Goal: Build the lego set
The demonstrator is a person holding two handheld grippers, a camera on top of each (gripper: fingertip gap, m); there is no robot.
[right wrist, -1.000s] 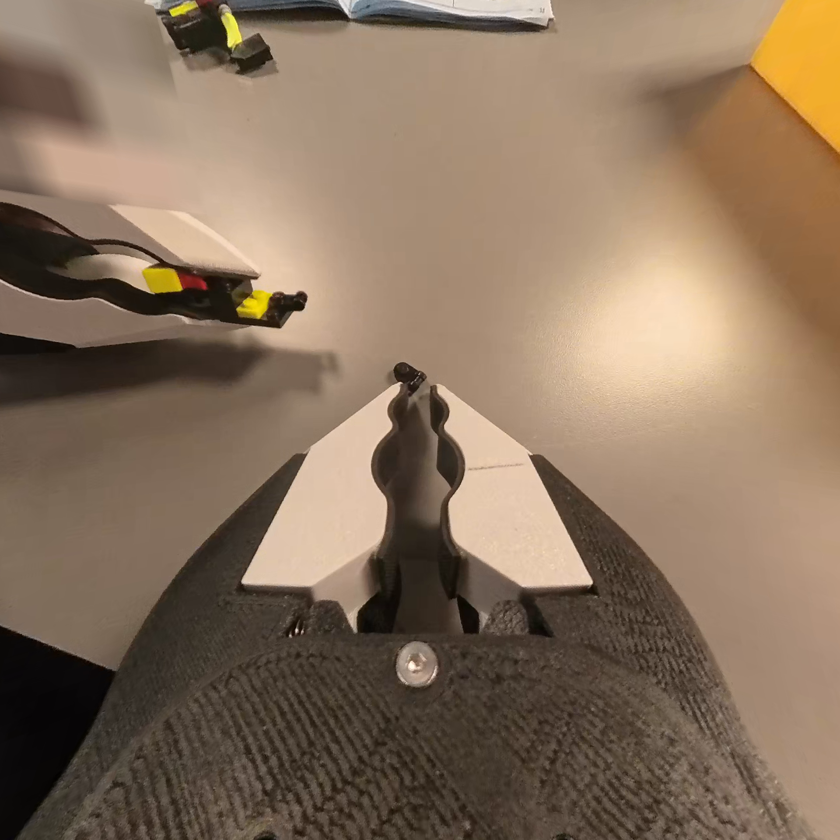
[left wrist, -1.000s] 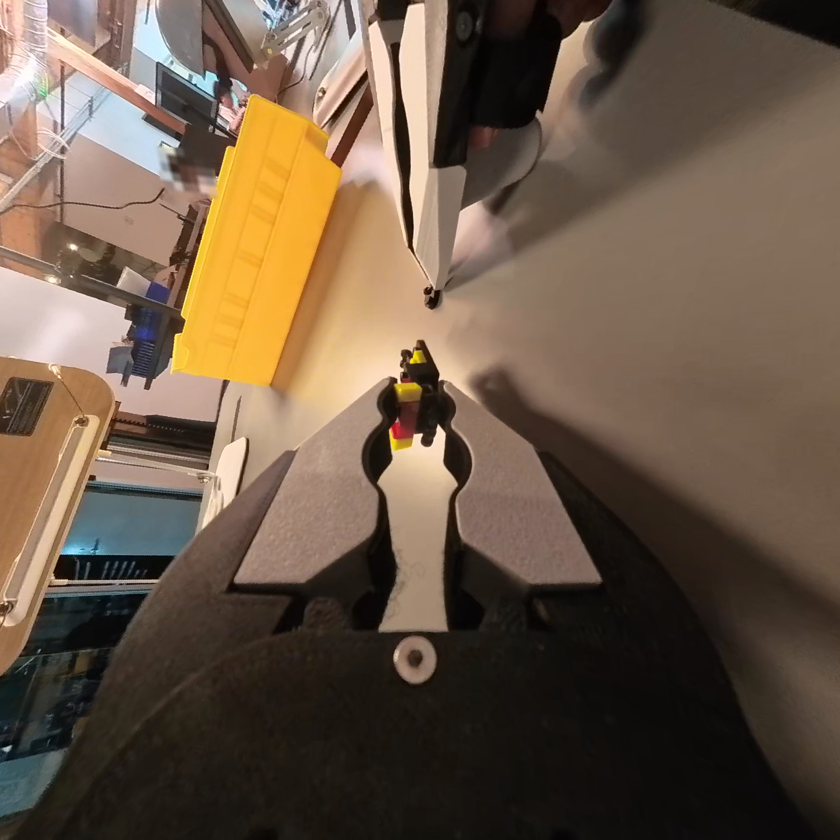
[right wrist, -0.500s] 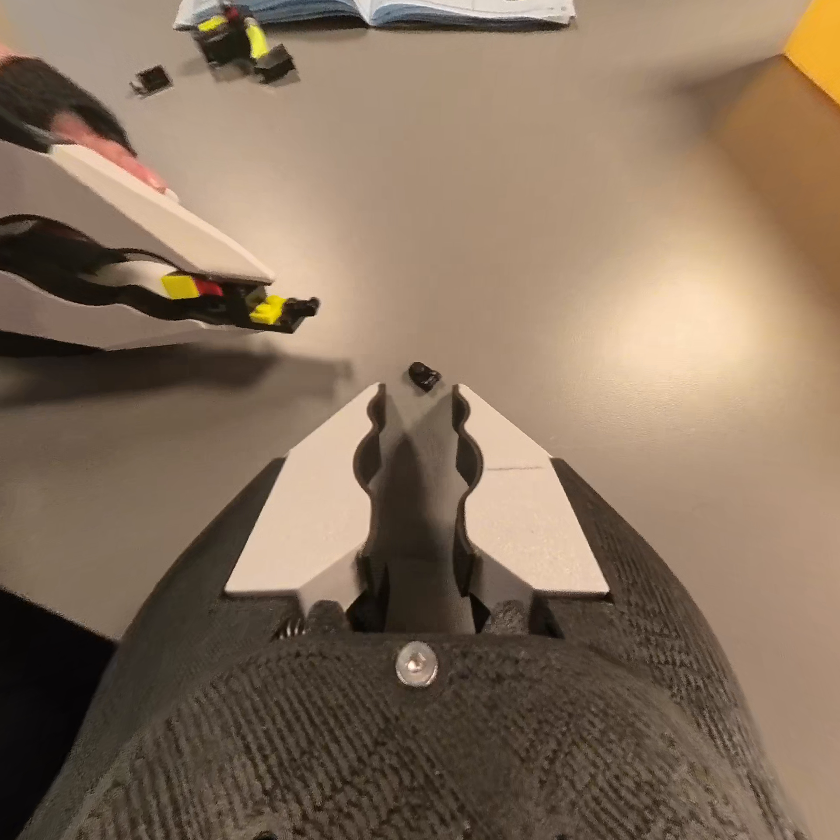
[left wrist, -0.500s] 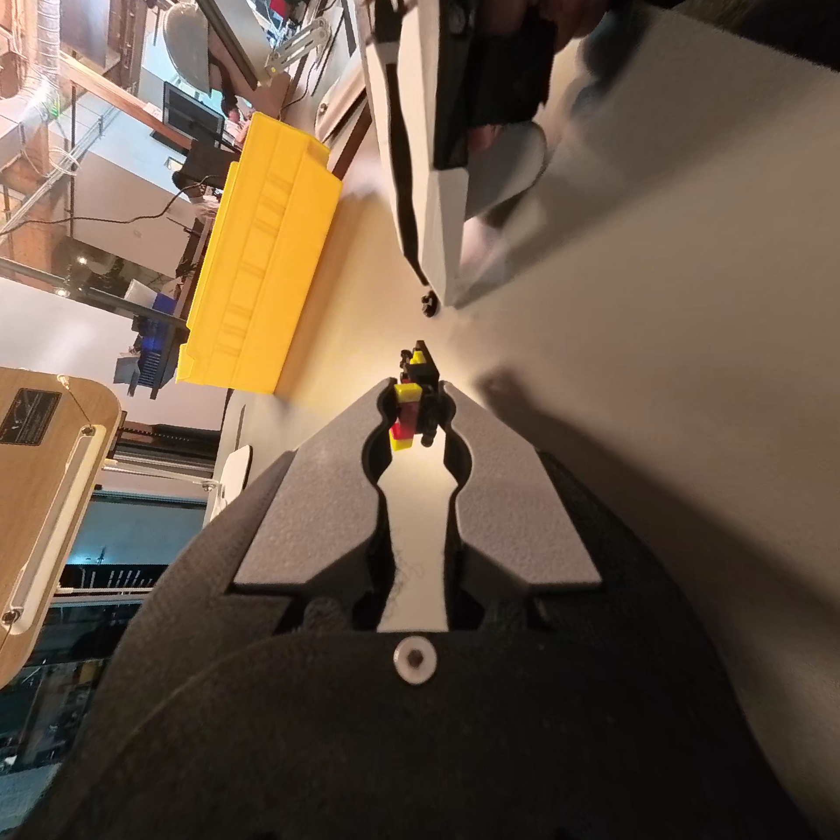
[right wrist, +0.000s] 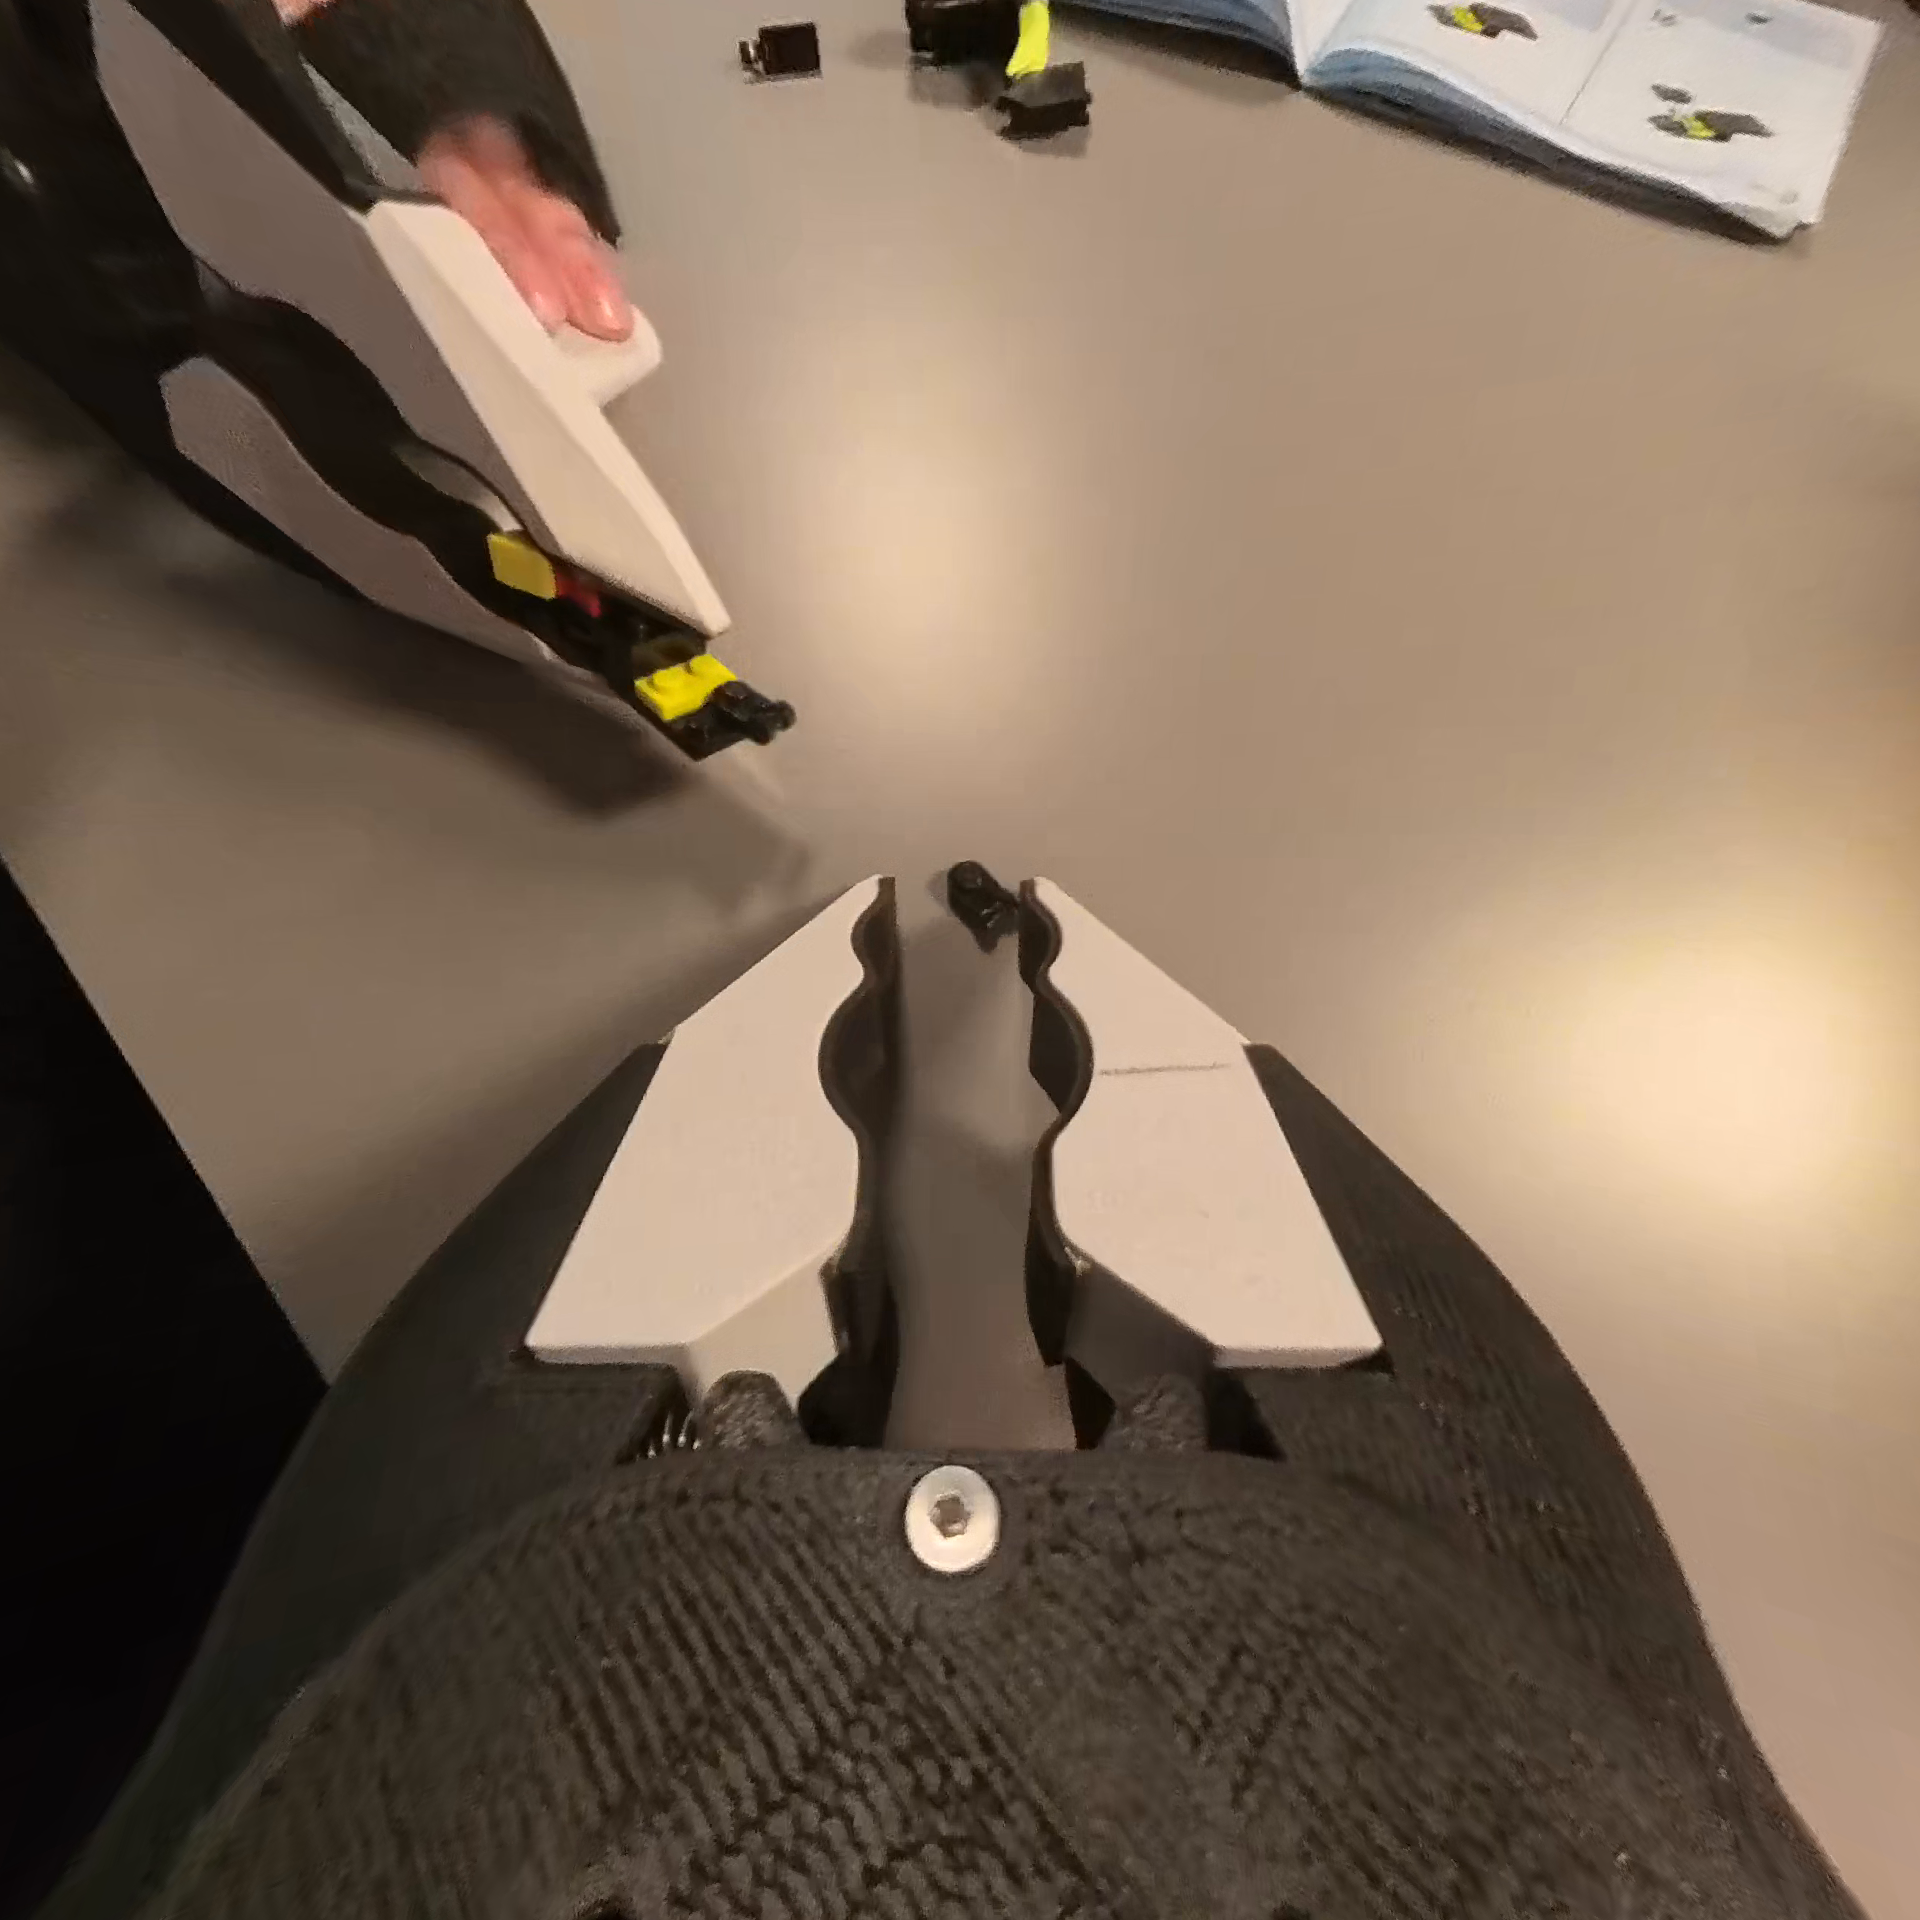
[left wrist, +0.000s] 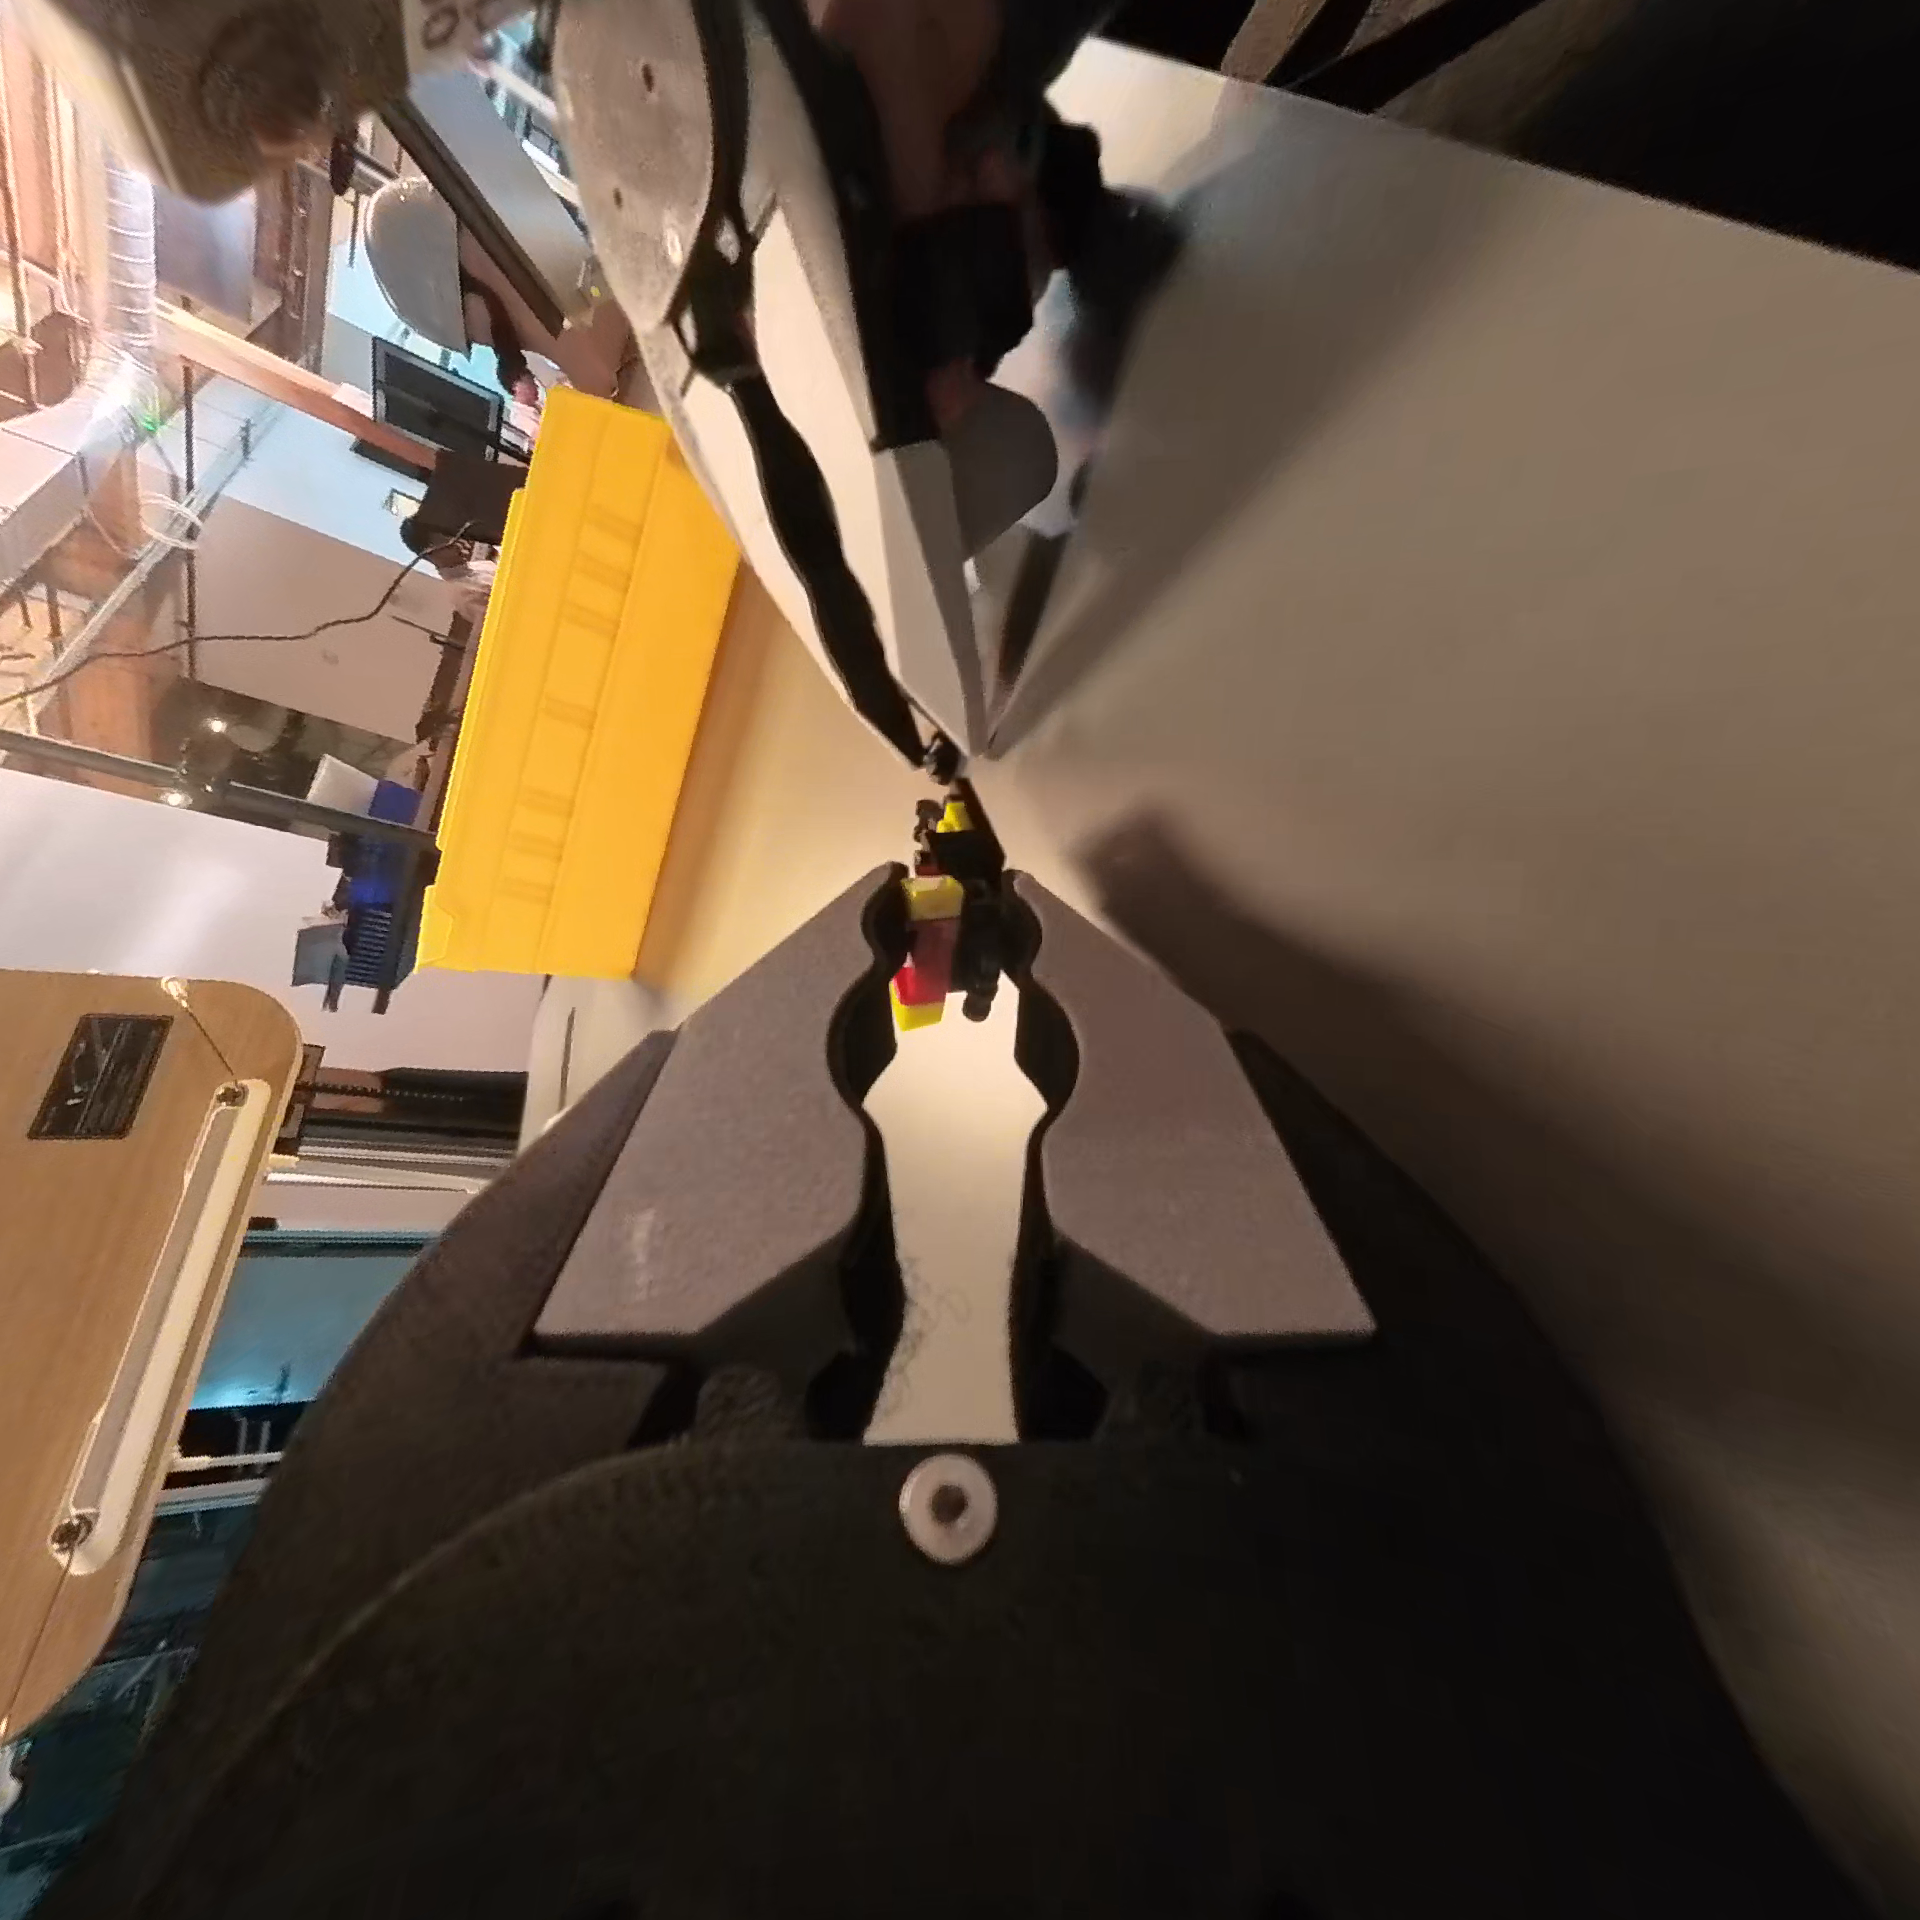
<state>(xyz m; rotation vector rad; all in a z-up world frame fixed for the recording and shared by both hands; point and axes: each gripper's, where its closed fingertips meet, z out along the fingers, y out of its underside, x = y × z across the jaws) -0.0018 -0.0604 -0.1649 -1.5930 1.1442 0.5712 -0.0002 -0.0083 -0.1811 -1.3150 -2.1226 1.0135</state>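
Observation:
My left gripper [left wrist: 951,883] is shut on a small black, yellow and red lego assembly [left wrist: 945,920], which sticks out past the tips. In the right wrist view this gripper [right wrist: 717,665] comes in from the left, with the assembly [right wrist: 691,698] just above the table. My right gripper [right wrist: 954,888] is open, its tips down at the table. A tiny black piece [right wrist: 982,902] lies between the tips against the right finger, clear of the left one. In the left wrist view the right gripper's tip and the black piece [left wrist: 938,756] sit just beyond the assembly.
An open instruction booklet [right wrist: 1558,94] lies at the far right of the grey table [right wrist: 1351,520]. A partly built black and yellow model [right wrist: 1023,73] and a loose black piece [right wrist: 779,47] lie at the far edge. A yellow bin [left wrist: 582,686] stands at the table's side. Some 6 cm of space lies between my two pairs of fingers.
My right gripper was shut on the tiny black piece, then opened and left it on the table; now its tips straddle it. My left gripper has brought the assembly closer to it.

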